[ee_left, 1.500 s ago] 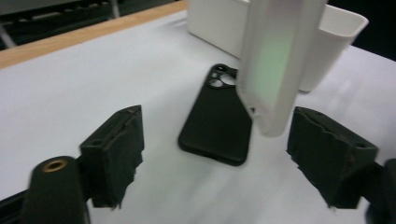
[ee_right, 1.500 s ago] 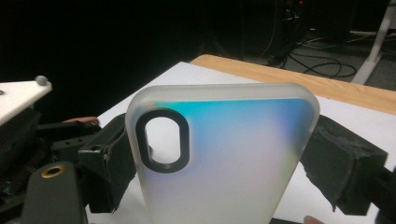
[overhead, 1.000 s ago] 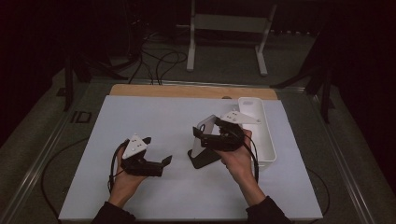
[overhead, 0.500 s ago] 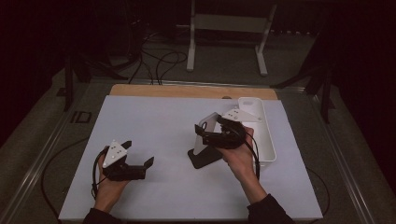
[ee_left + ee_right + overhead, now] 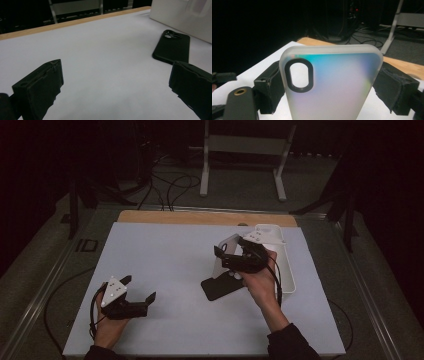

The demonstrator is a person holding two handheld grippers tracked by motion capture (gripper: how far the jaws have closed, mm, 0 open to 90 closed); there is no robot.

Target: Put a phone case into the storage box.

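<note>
Up above the black phone [image 5: 222, 287], the right gripper [image 5: 235, 255] clamps a translucent phone case [image 5: 332, 82] between its 2 jaws, 1 pad pressed on each long edge, the camera cutout [image 5: 299, 75] toward the left pad. Well to the left of the phone, the left gripper [image 5: 137, 292] sits low over the white mat [image 5: 165, 260], its jaws spread wide and holding nothing. Right of the phone lies a white tray [image 5: 285, 270].
</note>
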